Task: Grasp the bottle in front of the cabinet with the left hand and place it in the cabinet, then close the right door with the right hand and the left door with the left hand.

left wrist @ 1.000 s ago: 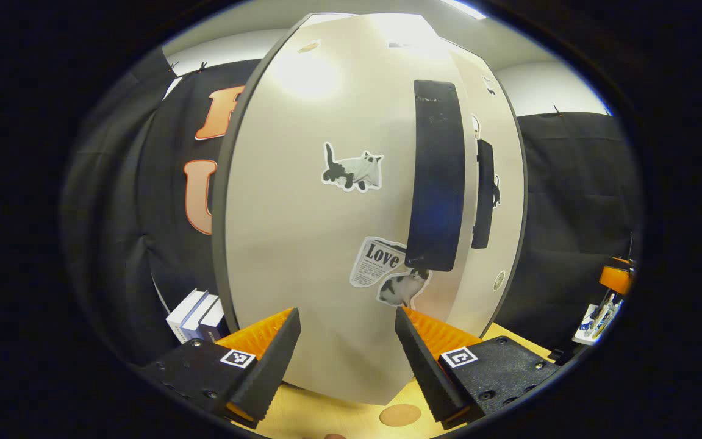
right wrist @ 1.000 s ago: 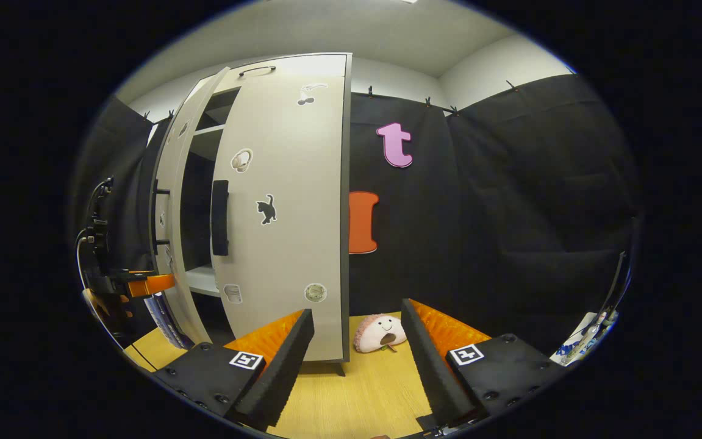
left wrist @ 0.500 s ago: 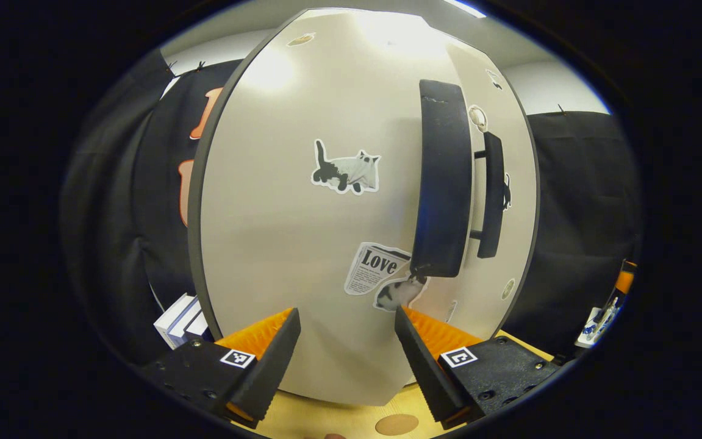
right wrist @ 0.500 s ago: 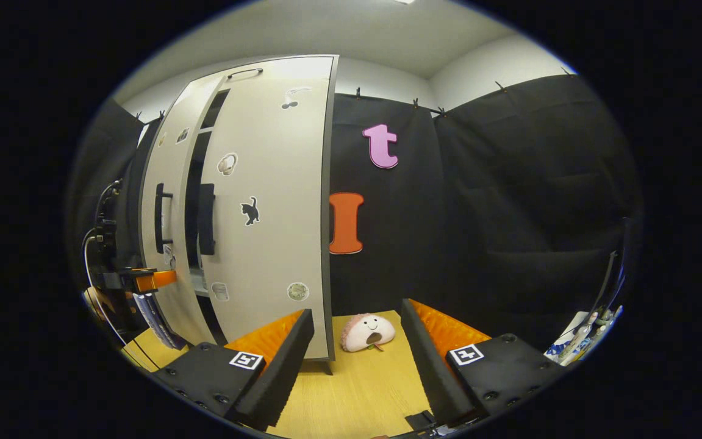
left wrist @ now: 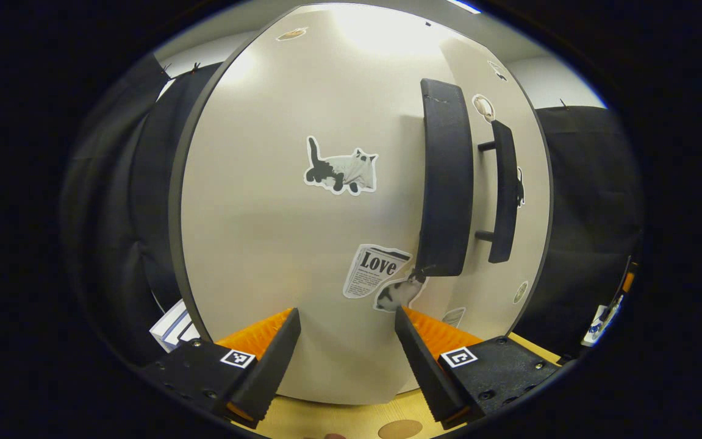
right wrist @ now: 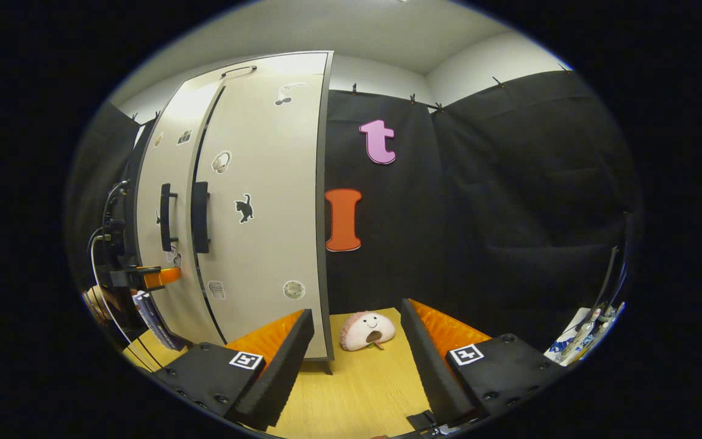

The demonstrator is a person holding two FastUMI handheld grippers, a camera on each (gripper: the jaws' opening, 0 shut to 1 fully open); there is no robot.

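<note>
The cabinet's pale left door point(left wrist: 290, 244), with cat stickers and a black handle point(left wrist: 445, 177), stands right in front of my left gripper point(left wrist: 346, 317). That gripper is open, its fingertips at the door's face with nothing between them. The right door point(left wrist: 530, 152) and its handle point(left wrist: 503, 192) sit just beside it. In the right gripper view both doors point(right wrist: 259, 183) meet along a thin dark seam and hide the cabinet's inside. The left gripper point(right wrist: 158, 277) rests against the left door point(right wrist: 177, 158) there. My right gripper point(right wrist: 357, 317) hangs open over the wooden table point(right wrist: 357, 384), off the cabinet's right corner.
A pink plush toy point(right wrist: 367, 330) lies on the table by the cabinet's right corner. Books point(left wrist: 171, 320) stand to the left of the cabinet. Some small blue and white items point(right wrist: 579, 332) sit at the far right edge. A round brown spot point(left wrist: 401, 428) marks the tabletop.
The left door has swung shut with my left gripper following it, and the dark gap between the doors has narrowed to a seam. My right gripper has barely moved.
</note>
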